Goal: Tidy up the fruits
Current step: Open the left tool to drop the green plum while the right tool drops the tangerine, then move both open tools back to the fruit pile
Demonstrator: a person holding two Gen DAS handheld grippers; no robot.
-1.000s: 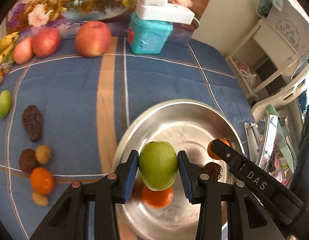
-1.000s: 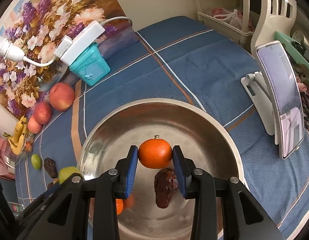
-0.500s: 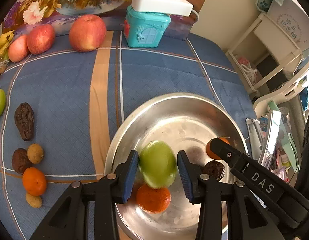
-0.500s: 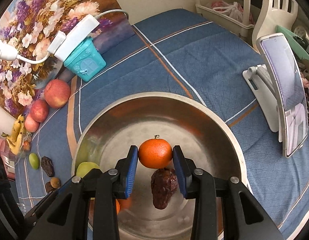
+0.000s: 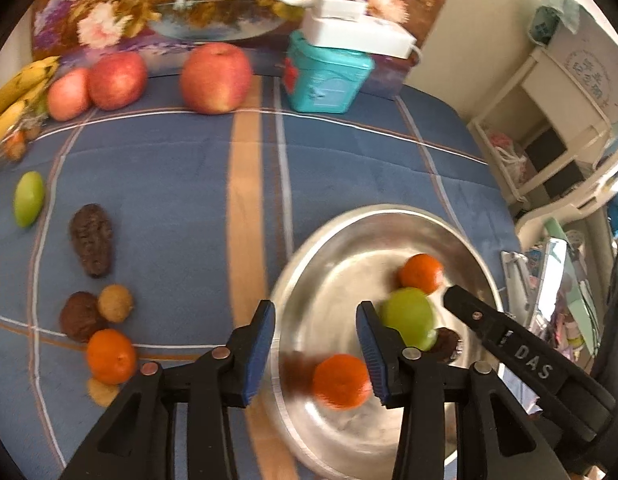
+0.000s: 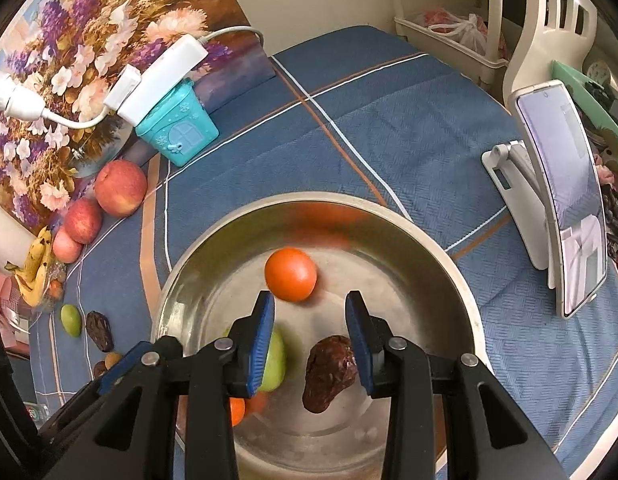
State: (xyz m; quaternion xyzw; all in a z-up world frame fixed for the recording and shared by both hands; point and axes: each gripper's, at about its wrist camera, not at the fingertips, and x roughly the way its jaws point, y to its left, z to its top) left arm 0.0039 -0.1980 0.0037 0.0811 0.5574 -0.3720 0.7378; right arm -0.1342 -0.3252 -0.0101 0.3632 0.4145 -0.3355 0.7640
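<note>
Green fruit (image 5: 409, 318) dropped into bowl (image 5: 373, 216); my L gripper (image 5: 315, 344) just opened, empty. R gripper (image 6: 309, 328) open, empty, tangerine (image 6: 291, 274) released. Risk: fruit rolling, bumping R fingers.

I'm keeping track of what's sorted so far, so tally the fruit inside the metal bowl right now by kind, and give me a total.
In the metal bowl:
oranges: 2
green fruit: 1
dark dried fruit: 1
Total: 4
</note>
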